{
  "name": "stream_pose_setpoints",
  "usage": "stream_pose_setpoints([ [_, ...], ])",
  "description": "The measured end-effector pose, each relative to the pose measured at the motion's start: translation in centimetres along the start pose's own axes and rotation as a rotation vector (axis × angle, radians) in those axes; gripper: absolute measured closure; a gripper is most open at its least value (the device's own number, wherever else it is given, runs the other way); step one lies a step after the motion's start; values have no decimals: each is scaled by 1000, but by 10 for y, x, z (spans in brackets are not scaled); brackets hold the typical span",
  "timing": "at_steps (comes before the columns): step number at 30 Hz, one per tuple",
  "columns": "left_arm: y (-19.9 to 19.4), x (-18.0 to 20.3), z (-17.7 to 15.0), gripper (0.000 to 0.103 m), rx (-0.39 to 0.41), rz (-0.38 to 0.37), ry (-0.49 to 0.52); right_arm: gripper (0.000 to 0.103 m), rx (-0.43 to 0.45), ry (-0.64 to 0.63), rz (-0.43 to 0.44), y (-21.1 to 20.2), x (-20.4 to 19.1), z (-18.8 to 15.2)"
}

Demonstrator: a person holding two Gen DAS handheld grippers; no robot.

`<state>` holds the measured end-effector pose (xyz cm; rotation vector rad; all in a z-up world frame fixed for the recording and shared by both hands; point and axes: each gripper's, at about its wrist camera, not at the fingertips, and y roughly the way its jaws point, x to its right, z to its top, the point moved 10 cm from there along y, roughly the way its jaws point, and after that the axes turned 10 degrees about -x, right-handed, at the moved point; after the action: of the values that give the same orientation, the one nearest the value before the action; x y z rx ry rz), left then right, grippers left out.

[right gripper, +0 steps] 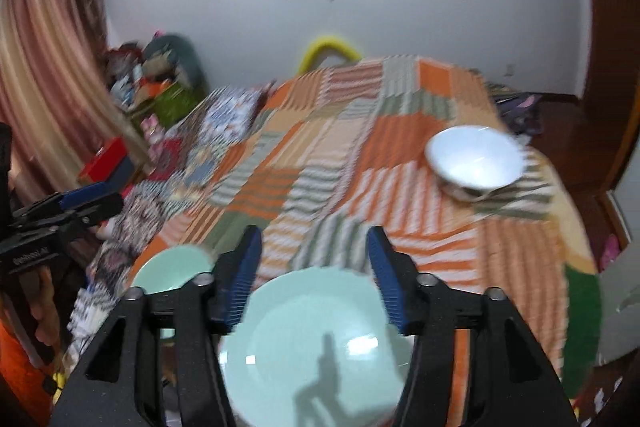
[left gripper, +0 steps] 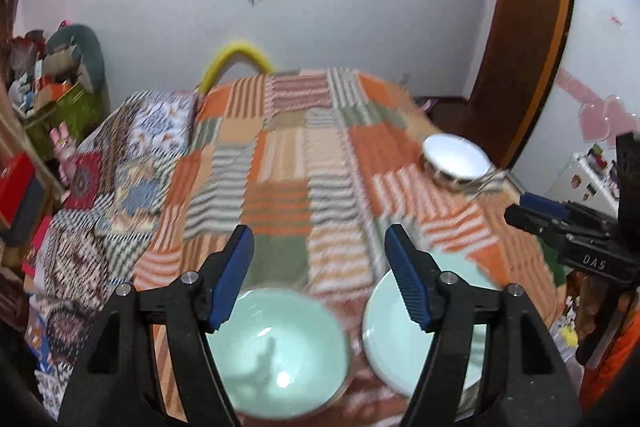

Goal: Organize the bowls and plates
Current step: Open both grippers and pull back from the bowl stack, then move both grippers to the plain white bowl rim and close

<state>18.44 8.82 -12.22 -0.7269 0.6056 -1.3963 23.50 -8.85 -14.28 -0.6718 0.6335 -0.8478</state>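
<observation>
Though blurred, green plate [right gripper: 316,339] rim cut off

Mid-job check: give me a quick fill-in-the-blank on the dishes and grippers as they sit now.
1. The mint green bowl sits on the ____ side of the mint green plate, seen from the left wrist.
2. The white bowl rests on a patchwork ____.
3. The left gripper and right gripper both hold ____.

Missing words: left; cloth; nothing
</observation>
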Motion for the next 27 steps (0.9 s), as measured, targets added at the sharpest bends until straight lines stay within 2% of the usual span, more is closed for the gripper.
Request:
stream_pose_setpoints([
  [6, 19, 48, 42, 32, -2, -62, 48, 46, 53, 96, -87, -18, 66, 12],
  [13, 72, 99, 80, 31, -85, -139, 69, 46, 77, 178, -150, -24, 126, 26],
  [21, 168, 135, 98, 31, -214, -140, 101, 46, 39, 239, -186, 9, 169, 39],
  [27, 228, 146, 104, 32, -291, -171, 84, 46, -59, 297, -117, 56, 188, 42],
])
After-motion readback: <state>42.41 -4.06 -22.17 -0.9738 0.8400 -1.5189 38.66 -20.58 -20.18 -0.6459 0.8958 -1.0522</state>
